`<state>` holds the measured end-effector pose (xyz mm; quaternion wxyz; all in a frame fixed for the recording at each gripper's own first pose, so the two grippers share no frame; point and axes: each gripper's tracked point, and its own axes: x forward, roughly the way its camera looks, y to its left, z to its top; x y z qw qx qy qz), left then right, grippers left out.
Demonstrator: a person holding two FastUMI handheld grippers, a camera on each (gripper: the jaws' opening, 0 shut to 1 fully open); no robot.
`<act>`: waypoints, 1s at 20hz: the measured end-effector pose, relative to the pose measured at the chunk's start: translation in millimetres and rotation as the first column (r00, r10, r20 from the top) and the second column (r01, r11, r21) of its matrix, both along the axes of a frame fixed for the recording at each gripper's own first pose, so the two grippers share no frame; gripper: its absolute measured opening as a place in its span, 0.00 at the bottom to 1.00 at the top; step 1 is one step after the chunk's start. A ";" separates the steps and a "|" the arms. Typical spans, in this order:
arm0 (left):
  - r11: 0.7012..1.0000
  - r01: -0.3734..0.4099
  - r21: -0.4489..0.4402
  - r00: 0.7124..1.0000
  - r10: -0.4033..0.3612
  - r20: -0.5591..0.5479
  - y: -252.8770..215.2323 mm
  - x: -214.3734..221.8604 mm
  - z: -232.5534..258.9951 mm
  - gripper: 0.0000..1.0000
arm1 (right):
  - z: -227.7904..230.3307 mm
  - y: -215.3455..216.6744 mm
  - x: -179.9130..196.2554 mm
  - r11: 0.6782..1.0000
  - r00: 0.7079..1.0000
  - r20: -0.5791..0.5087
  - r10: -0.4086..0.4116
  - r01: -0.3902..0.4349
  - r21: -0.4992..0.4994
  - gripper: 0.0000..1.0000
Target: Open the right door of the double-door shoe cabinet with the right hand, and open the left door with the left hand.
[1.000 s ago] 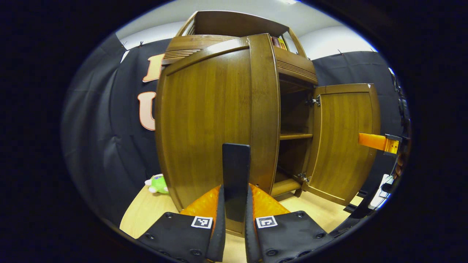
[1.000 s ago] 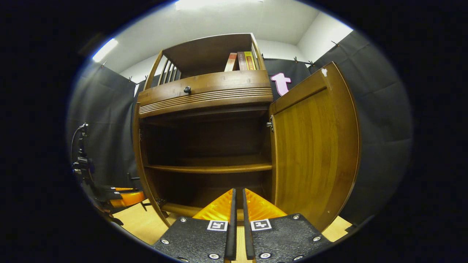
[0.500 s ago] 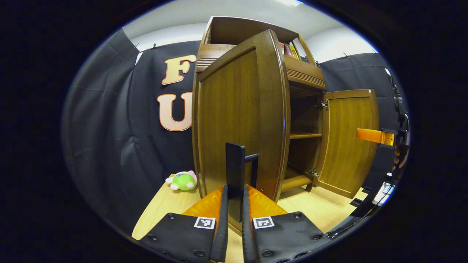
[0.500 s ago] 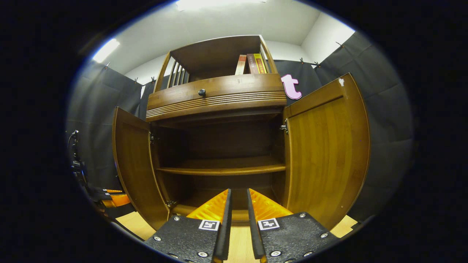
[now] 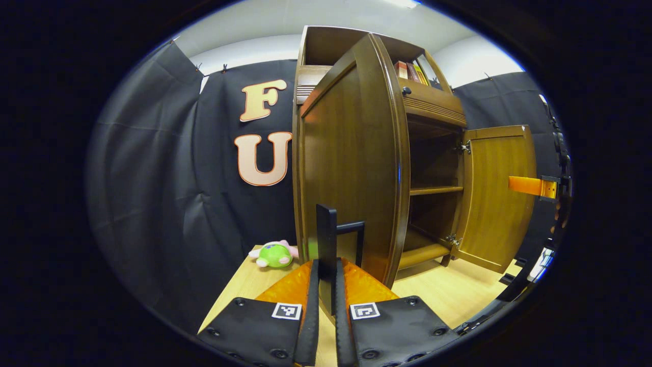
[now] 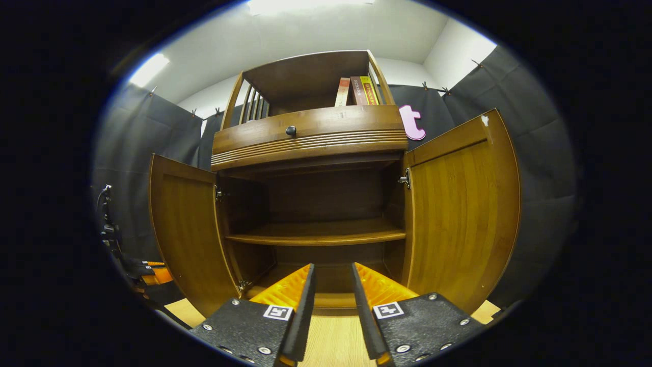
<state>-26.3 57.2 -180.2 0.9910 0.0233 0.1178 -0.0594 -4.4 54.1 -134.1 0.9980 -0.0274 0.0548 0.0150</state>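
The left hand-held gripper (image 5: 326, 285) is clamped on the upright black bar handle (image 5: 326, 244) of the brown wooden cabinet's left door (image 5: 351, 168), which stands swung wide, edge-on just ahead. The right hand-held gripper (image 6: 330, 300), fingers apart and empty, faces the open shelves, with the right door (image 6: 461, 209) open to its right; I judge only letting go of the handle remains.

the shoe cabinet (image 6: 305, 135) is brown wood with a ribbed band under a drawer with a dark knob, standing on a pale wood floor. both doors stand swung wide open. the left door (image 6: 186, 229) and the right door (image 6: 461, 204) show plain inner faces, hung on metal hinges. inside, one shelf (image 6: 316, 237) crosses the dark interior. the left door's black bar handle (image 5: 328, 239) stands upright.
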 end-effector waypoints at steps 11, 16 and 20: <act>0.999 -0.037 0.000 0.999 0.037 0.002 18.9 1.1 2.3 0.21 | -13.7 -4.0 5.5 1.000 1.000 -0.029 0.001 -0.001 0.007 0.92; 0.998 -0.066 -0.018 0.998 0.066 0.010 33.9 -1.9 6.6 0.21 | -14.4 -0.7 6.3 1.000 1.000 -0.029 0.008 -0.008 0.006 0.84; 0.996 -0.085 -0.005 0.995 0.085 0.054 44.3 -9.8 22.1 0.20 | -13.2 -0.4 4.9 1.000 1.000 -0.025 0.011 -0.010 0.009 0.85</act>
